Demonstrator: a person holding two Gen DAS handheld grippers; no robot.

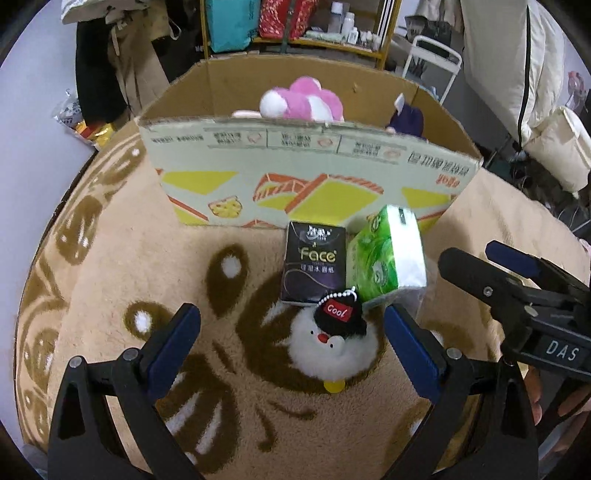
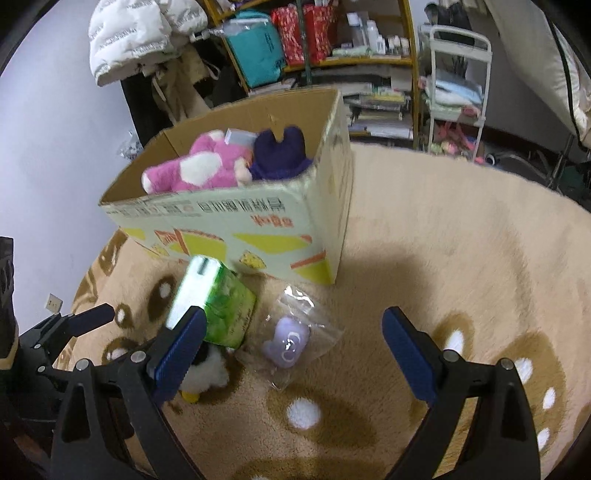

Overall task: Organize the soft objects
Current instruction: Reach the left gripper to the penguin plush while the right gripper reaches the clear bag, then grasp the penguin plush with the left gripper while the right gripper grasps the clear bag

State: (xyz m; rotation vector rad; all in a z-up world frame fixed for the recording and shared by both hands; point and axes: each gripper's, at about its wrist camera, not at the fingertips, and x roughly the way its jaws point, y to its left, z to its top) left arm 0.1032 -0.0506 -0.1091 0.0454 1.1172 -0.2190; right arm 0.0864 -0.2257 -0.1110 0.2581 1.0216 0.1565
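Observation:
A cardboard box [image 1: 310, 181] [image 2: 258, 225] stands on the rug and holds a pink plush [image 1: 301, 99] [image 2: 192, 168] and a dark purple plush [image 1: 406, 118] [image 2: 280, 153]. In front of it lie a black "Face" tissue pack [image 1: 314, 266], a green tissue pack [image 1: 391, 254] [image 2: 214, 306], a white fluffy toy with a black "Cool" cap [image 1: 330, 343] [image 2: 208, 373], and a bagged lilac toy [image 2: 288, 341]. My left gripper [image 1: 291, 345] is open, with the fluffy toy between its fingers. My right gripper [image 2: 293, 354] [image 1: 517, 280] is open above the bagged toy.
The beige rug with brown patterns [image 2: 443, 258] covers the floor. Behind the box are yellow shelves with bags and bottles [image 2: 314, 37], a white cart [image 2: 458, 92], hanging clothes [image 2: 144, 33] and a pale wall at the left.

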